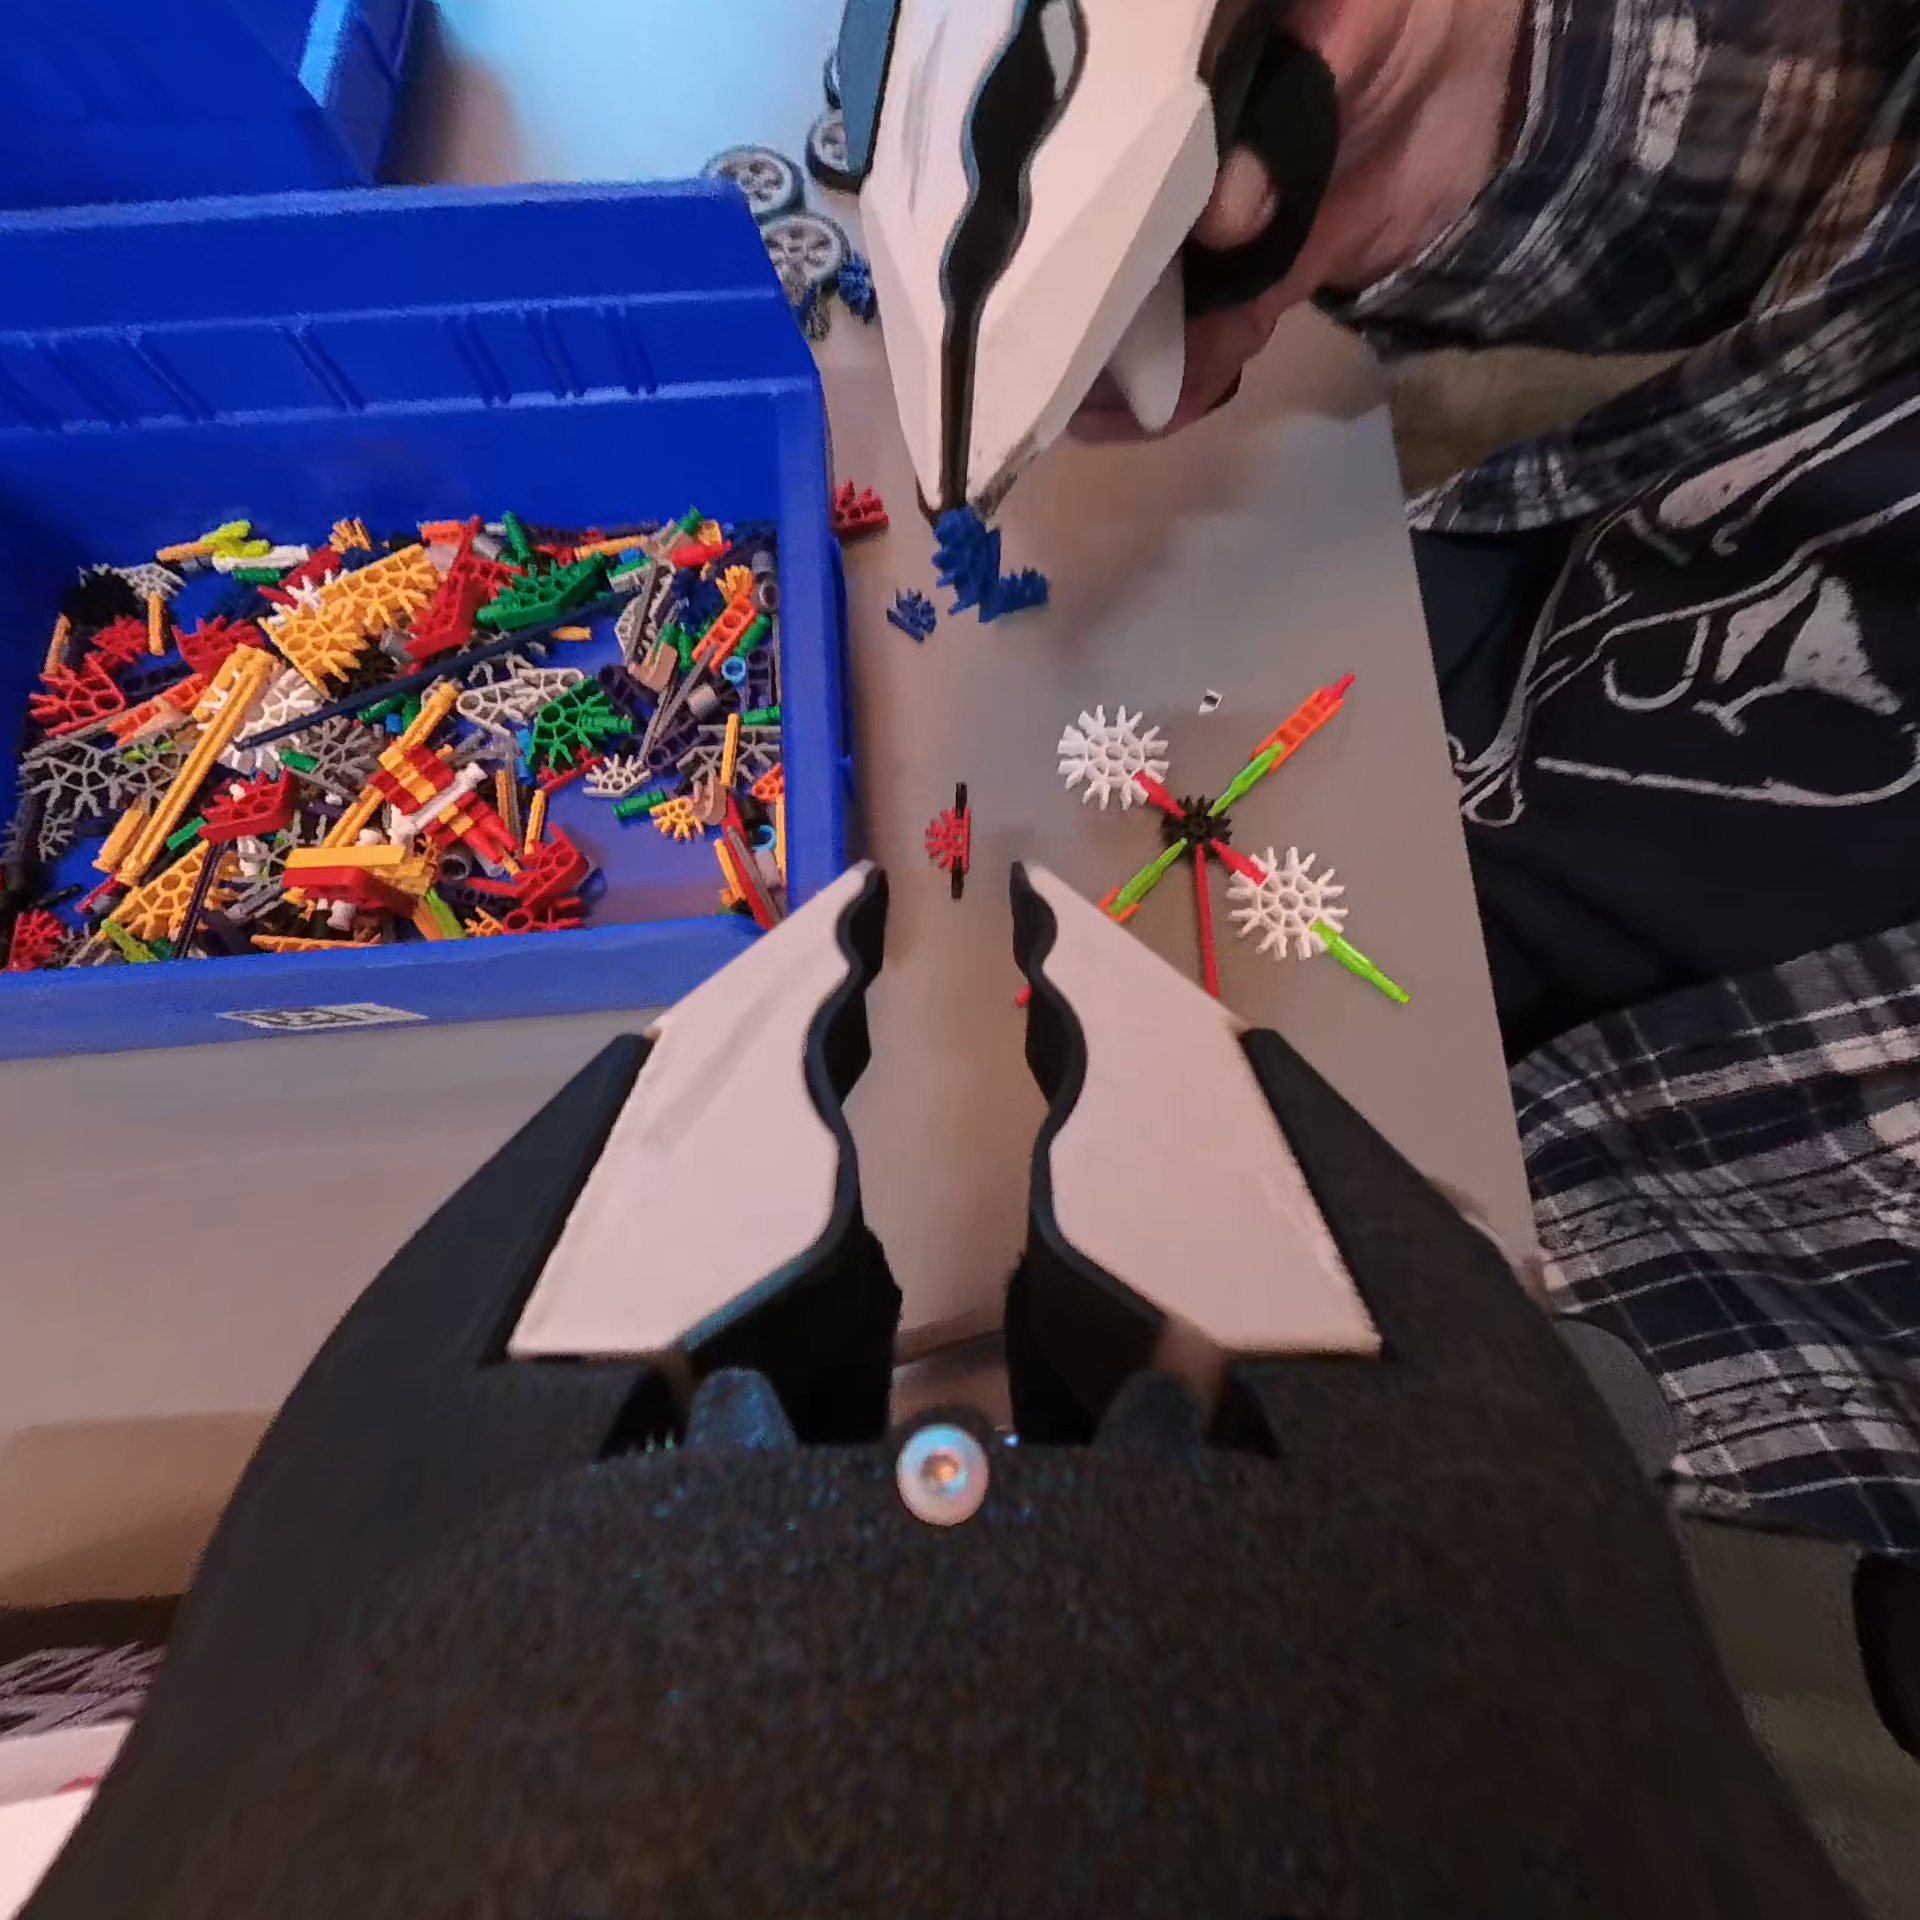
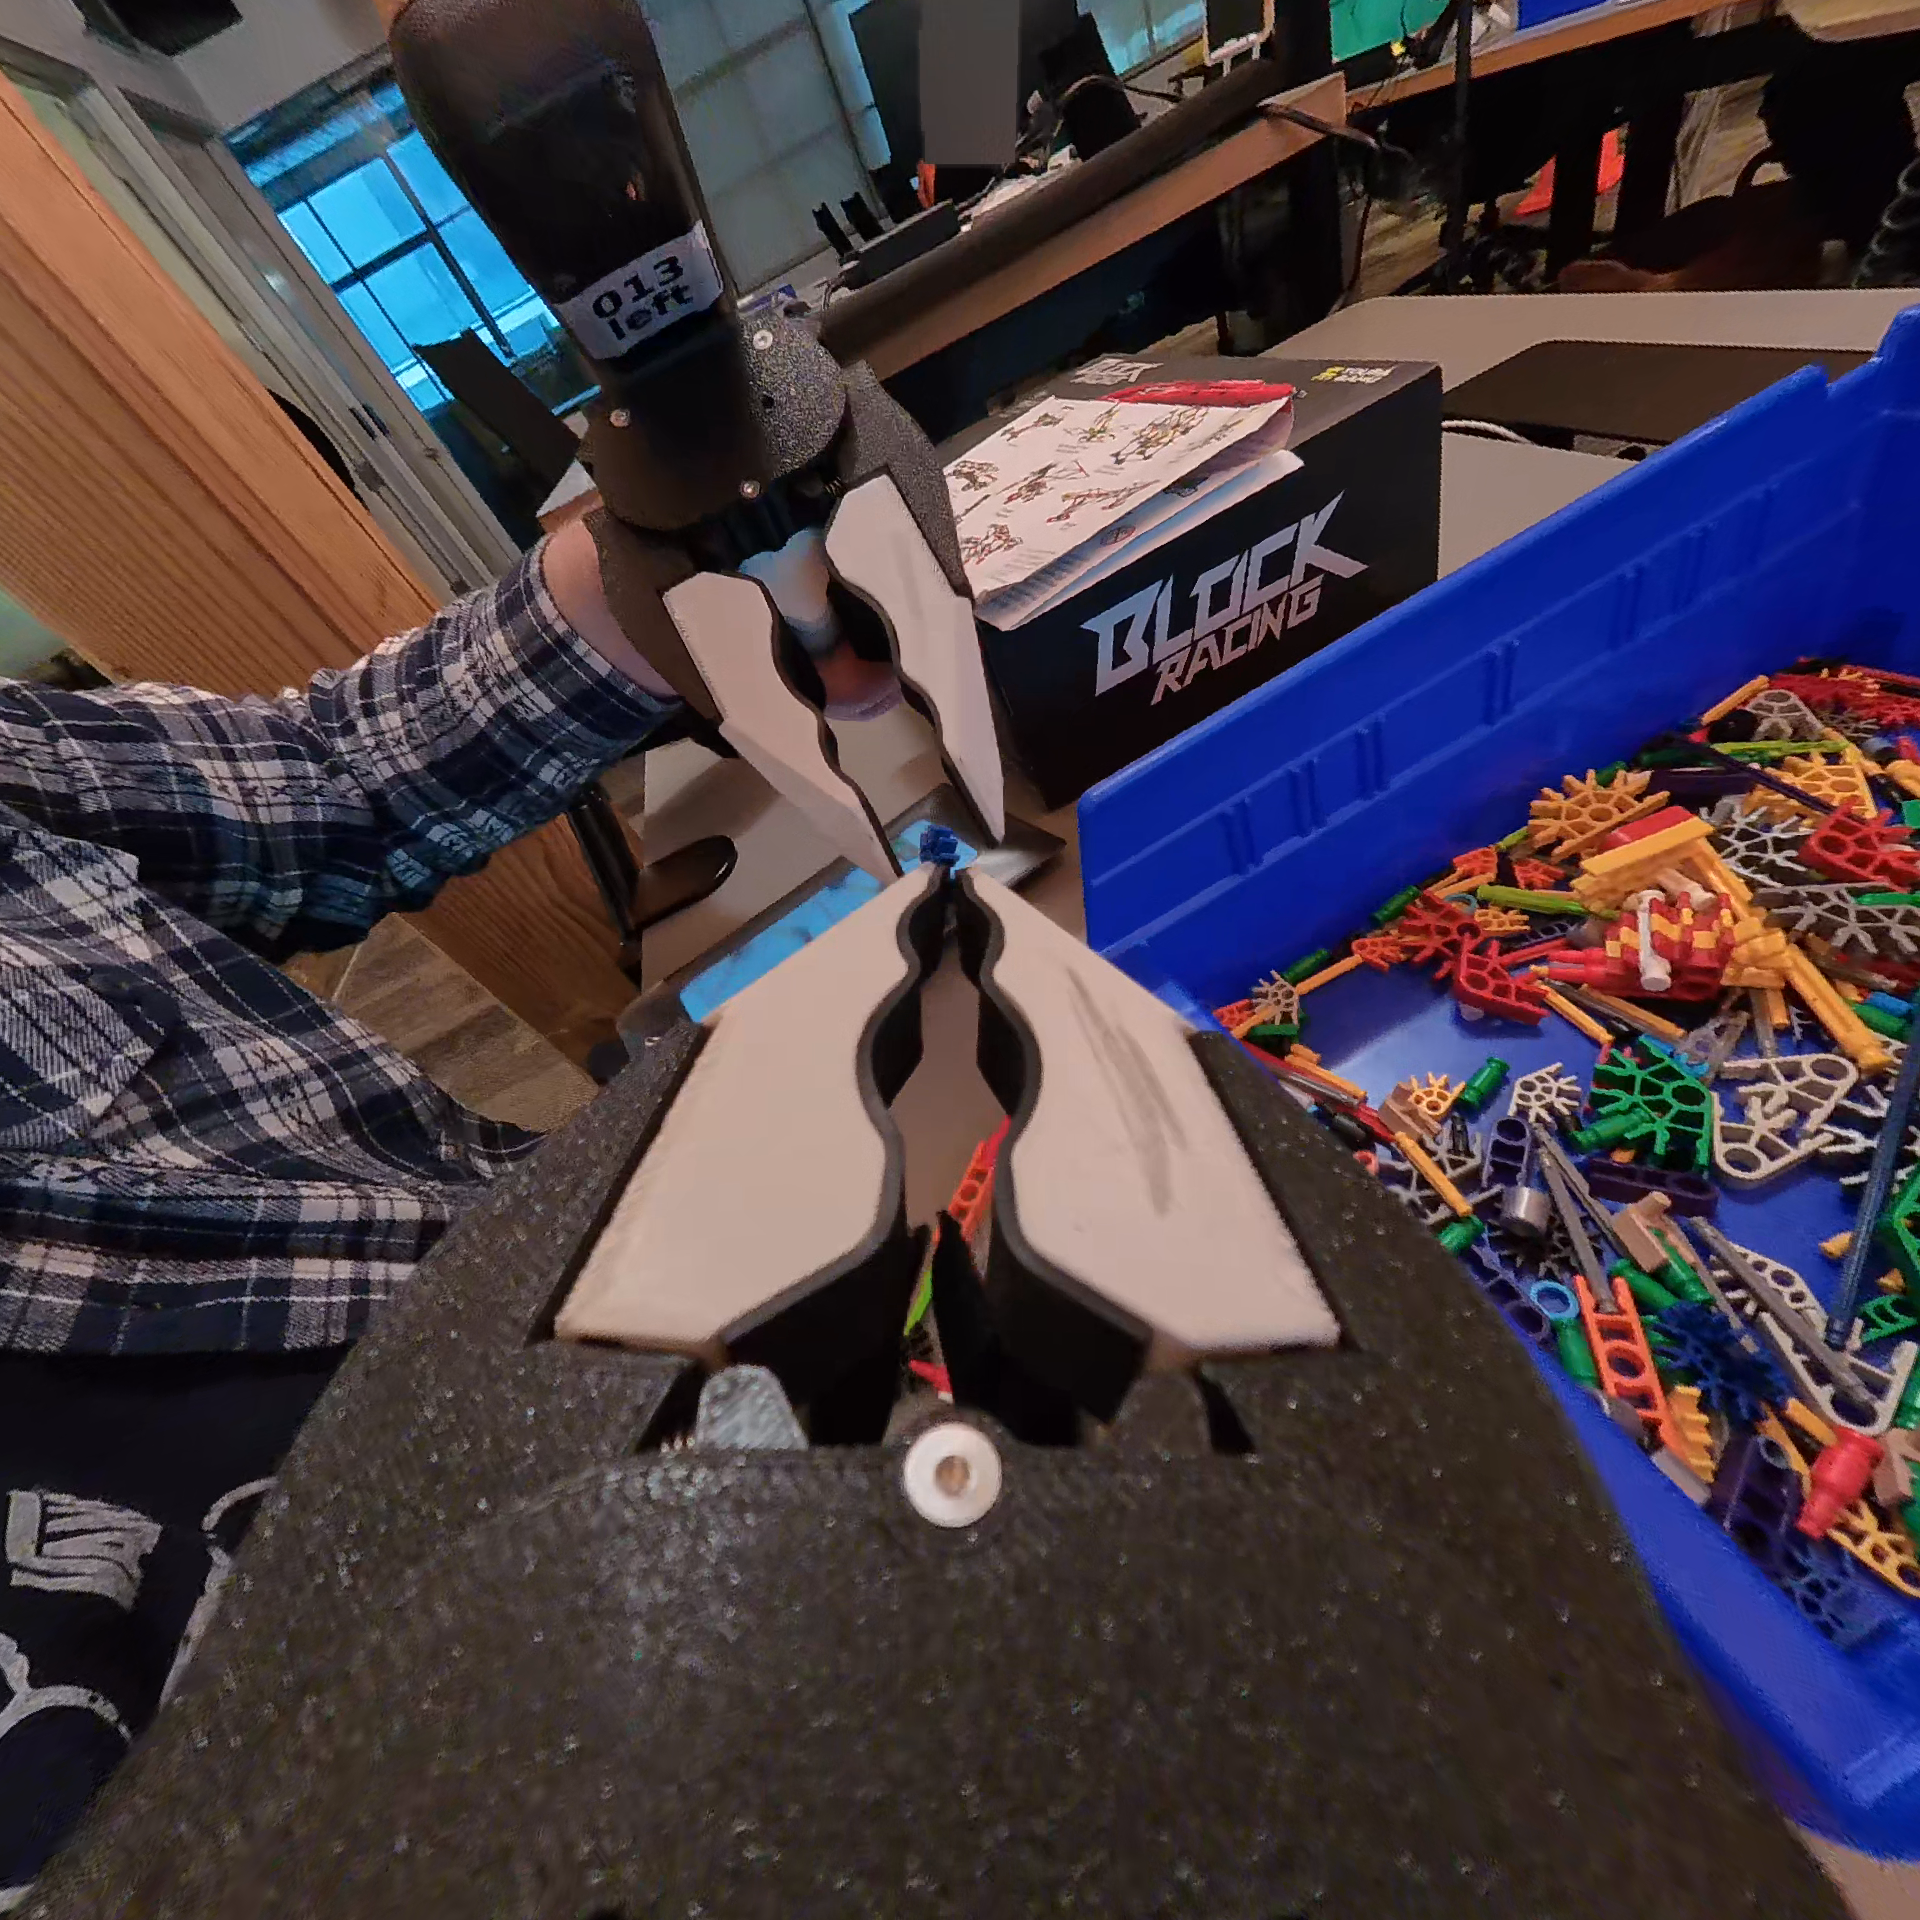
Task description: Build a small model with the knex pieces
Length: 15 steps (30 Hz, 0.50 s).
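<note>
Left wrist view: left gripper (image 1: pixel 948 878) parted narrow, empty, hovering over table (image 1: pixel 1195 644) nr red connector (image 1: pixel 948 837); right gripper (image 1: pixel 961 499) angled tip-down, pinching blue connector (image 1: pixel 966 556) beside blue bin (image 1: pixel 416 997).

Right gripper (image 2: pixel 948 878) is pinching a small blue connector piece (image 2: pixel 938 844) at its fingertips, jaws nearly closed. Left gripper (image 2: pixel 943 847) is facing it, jaws apart, just beyond. Blue bin (image 2: pixel 1455 665) of mixed plastic parts is sitting alongside right.
</note>
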### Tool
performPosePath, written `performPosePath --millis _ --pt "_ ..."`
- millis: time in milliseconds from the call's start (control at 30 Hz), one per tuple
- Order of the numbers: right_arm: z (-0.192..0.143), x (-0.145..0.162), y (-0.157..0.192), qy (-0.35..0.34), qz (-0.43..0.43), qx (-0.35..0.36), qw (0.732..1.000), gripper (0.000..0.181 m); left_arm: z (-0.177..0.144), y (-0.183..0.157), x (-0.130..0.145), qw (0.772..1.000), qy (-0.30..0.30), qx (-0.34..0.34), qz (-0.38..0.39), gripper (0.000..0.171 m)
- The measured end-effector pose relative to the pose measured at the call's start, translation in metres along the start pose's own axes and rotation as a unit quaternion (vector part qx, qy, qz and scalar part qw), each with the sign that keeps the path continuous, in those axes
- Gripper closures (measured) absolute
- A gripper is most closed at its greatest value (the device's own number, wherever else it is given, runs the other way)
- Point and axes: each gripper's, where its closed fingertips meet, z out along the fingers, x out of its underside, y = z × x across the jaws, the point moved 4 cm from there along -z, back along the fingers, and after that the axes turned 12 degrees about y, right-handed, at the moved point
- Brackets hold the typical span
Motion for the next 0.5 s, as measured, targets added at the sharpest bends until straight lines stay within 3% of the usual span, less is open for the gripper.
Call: performPosePath --millis 500 --pt "-0.001 0.017 -0.003 0.030 -0.003 0.028 0.999 0.181 0.013 0.000 0.012 0.999 0.037 -0.007 0.014 0.149"
